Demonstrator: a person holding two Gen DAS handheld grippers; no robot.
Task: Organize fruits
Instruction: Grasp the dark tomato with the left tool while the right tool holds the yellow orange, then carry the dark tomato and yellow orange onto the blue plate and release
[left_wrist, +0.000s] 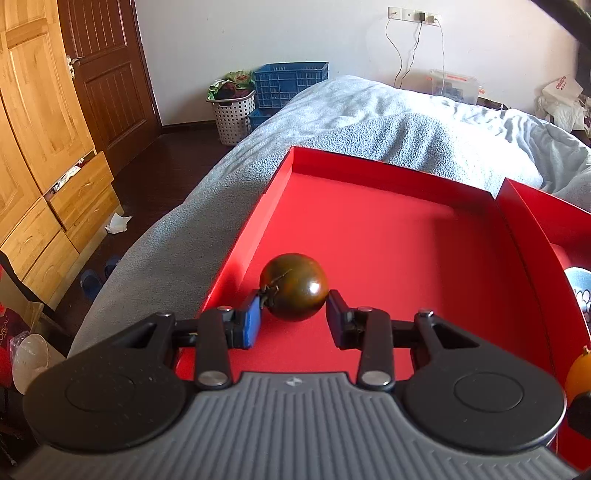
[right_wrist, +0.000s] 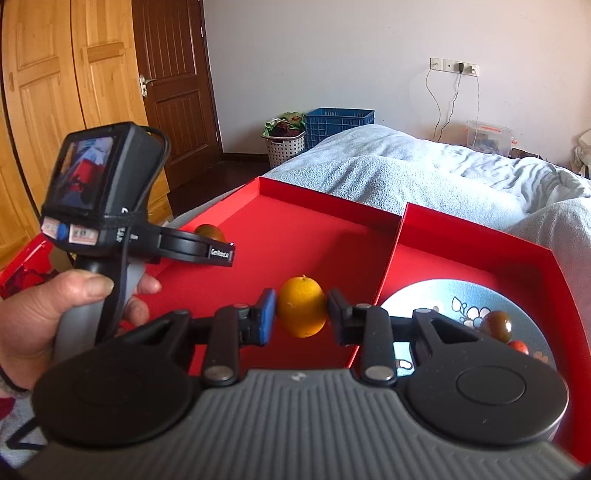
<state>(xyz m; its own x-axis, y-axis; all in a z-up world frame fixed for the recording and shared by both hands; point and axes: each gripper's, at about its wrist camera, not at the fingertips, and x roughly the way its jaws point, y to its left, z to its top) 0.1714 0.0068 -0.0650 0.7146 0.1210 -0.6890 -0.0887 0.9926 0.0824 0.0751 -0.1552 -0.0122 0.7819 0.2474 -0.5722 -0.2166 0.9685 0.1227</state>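
My left gripper (left_wrist: 293, 317) is shut on a dark brown-green tomato (left_wrist: 294, 286) low over the floor of the left red box (left_wrist: 369, 236). My right gripper (right_wrist: 301, 314) is shut on an orange citrus fruit (right_wrist: 302, 306) and holds it above the wall between the two red boxes. The right red box (right_wrist: 476, 236) holds a silver patterned plate (right_wrist: 436, 295) with another dark tomato (right_wrist: 496, 326) and a small red fruit (right_wrist: 518, 346) on it. The left gripper's body (right_wrist: 195, 249) and the held tomato (right_wrist: 210, 232) show in the right wrist view. The orange fruit also shows at the left wrist view's right edge (left_wrist: 578, 373).
Both boxes lie on a bed with a grey blanket (left_wrist: 369, 122). A white laundry basket (left_wrist: 234, 114) and blue crates (left_wrist: 291, 83) stand by the far wall. Wooden wardrobe (left_wrist: 33, 122) and dark door (left_wrist: 107, 74) at left. The person's left hand (right_wrist: 48, 314) holds the left gripper's handle.
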